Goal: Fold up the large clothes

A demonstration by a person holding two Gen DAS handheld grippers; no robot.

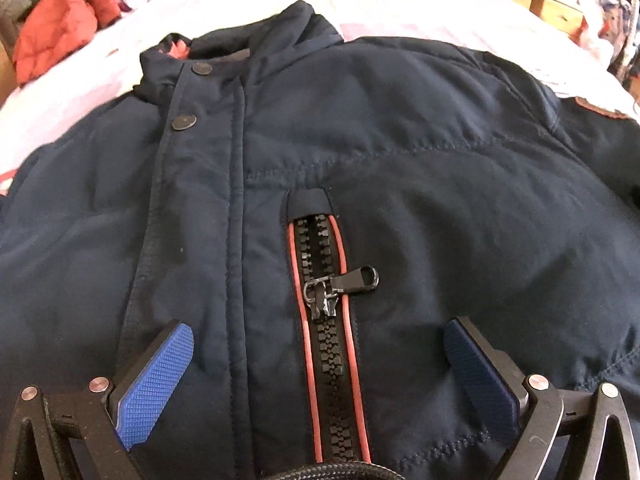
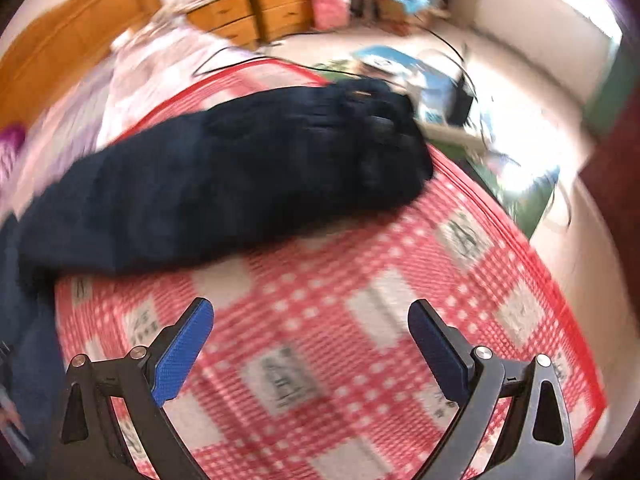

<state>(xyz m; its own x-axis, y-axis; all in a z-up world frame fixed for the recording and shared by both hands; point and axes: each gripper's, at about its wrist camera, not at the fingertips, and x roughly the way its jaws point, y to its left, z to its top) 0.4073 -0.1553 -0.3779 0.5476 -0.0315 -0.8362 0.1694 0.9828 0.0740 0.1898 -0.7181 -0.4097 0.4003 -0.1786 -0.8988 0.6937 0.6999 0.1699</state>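
We've got the navy jacket (image 1: 400, 168) lying front-up on the bed (image 1: 400, 4), collar pointing away from us, w/ the pale pink sheet showing around it. Left hand-held gripper (image 1: 319, 354) sits low over the chest, fingers wide apart, nothing between them. The pocket zipper (image 1: 324, 320) w/ red trim runs right up the gap between the blue pads (image 1: 160, 376), its pull flopped to the right. Two snap buttons (image 1: 184, 122) sit on the front flap up near the collar. An orange puffy coat (image 1: 60, 24) is bunched at the far left corner of the bed.

Right hand-held gripper (image 2: 311, 334) is also spread open and empty, above a red-and-white checked blanket (image 2: 360, 320). Beyond it lies a dark sleeve (image 2: 224, 184), prob part of the same jacket, but the right view is really blurry so can't say for sure. Wooden drawers (image 2: 256, 12) stand in the background.
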